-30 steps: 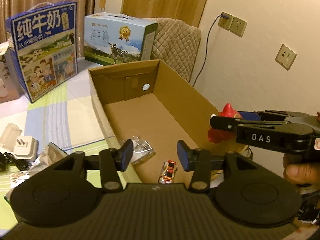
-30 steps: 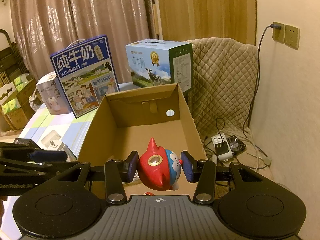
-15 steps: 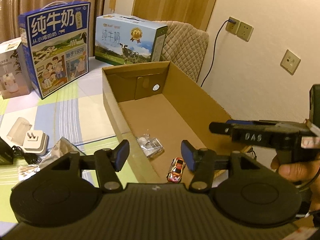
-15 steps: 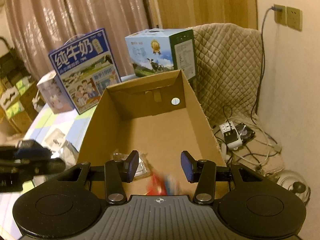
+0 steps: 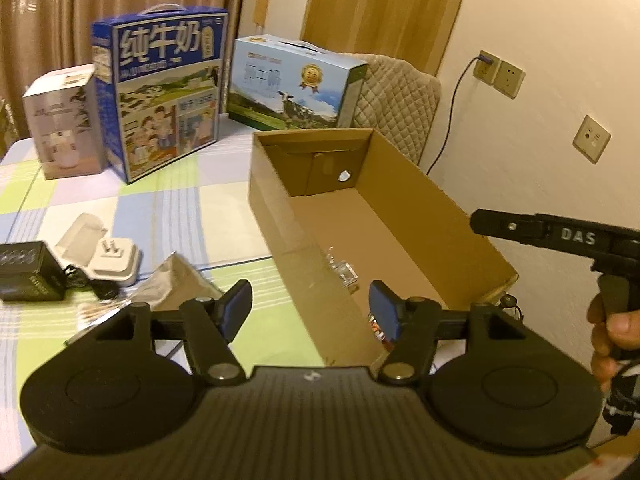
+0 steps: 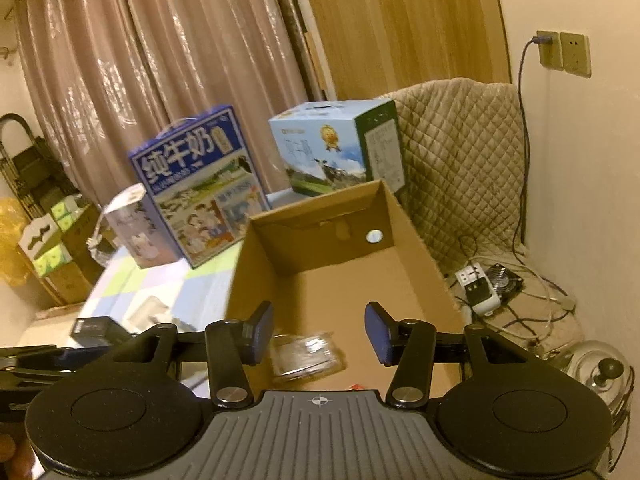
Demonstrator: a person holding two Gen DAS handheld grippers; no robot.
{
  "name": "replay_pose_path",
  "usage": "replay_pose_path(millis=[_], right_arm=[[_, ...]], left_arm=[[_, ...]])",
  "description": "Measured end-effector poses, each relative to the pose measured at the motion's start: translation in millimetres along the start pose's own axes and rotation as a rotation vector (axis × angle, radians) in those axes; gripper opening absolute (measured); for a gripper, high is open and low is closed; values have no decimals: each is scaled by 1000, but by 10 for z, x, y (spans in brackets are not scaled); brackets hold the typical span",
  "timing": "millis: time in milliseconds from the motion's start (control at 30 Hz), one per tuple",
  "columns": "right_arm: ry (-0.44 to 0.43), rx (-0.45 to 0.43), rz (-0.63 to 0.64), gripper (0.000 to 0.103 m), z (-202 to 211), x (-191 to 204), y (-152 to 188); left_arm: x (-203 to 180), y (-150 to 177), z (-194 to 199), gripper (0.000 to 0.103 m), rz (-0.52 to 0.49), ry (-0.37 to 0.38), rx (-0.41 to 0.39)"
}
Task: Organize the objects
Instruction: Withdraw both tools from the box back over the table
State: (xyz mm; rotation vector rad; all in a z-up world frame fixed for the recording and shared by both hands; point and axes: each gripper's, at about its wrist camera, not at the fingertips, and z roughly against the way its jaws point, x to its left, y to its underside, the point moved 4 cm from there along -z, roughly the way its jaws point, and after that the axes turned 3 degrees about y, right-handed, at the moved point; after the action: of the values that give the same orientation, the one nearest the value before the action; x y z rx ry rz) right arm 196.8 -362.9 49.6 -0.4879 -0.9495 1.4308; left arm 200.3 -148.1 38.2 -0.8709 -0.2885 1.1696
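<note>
An open cardboard box [image 5: 404, 184] [image 6: 404, 220] stands on the checked table. Inside lie a clear plastic packet [image 5: 344, 272] [image 6: 308, 354] and a toy car [image 5: 378, 330], mostly hidden behind my left finger. My left gripper [image 5: 308, 308] is open and empty above the box's near left wall. My right gripper [image 6: 318, 332] is open and empty above the box's near end; it shows from the side in the left wrist view [image 5: 500, 224]. The red toy is hidden, apart from a red speck [image 6: 356, 386] at my right gripper's base.
On the table left of the box lie a white plug adapter [image 5: 114, 260], a black adapter [image 5: 28, 270] with cord, and a crumpled wrapper [image 5: 172, 284]. Two milk cartons [image 5: 160, 96] [image 5: 296, 84] and a white box [image 5: 62, 116] stand behind. A power strip [image 6: 478, 290] and cables lie on the floor.
My right gripper opened and let the red toy drop into the box. Both grippers then drew back and up. My left gripper turned left, showing more of the table.
</note>
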Motion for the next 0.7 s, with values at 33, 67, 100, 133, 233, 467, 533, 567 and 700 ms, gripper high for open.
replay_pose_path(millis=[33,67,100,133,233,467,533,567,700], right_arm=[[-8,0,2,48,39,52,25],[-16,-1,4,49,75,101,52],[-23,-2,4,49,114,153,80],[-31,-3,5,49,148,203,106],[-55,-3,12,50,240,364,176],[-112,5,41,51,401,747,395],[-123,17,43,51,403,833,459],[-128,24,44,52,403,874,494],[-142,47,60,53,397,1027,617]], left_arm=[[27,21,42,61,4,-3,-1],[56,45,90,63,8,-8,-3],[84,68,138,65,10,-14,-6],[112,99,188,67,9,-23,-8],[241,201,353,69,10,-53,-10],[694,491,764,74,67,-133,-19],[818,561,862,75,81,-156,-23],[872,599,908,75,84,-169,-25],[1045,697,1052,76,96,-209,-30]])
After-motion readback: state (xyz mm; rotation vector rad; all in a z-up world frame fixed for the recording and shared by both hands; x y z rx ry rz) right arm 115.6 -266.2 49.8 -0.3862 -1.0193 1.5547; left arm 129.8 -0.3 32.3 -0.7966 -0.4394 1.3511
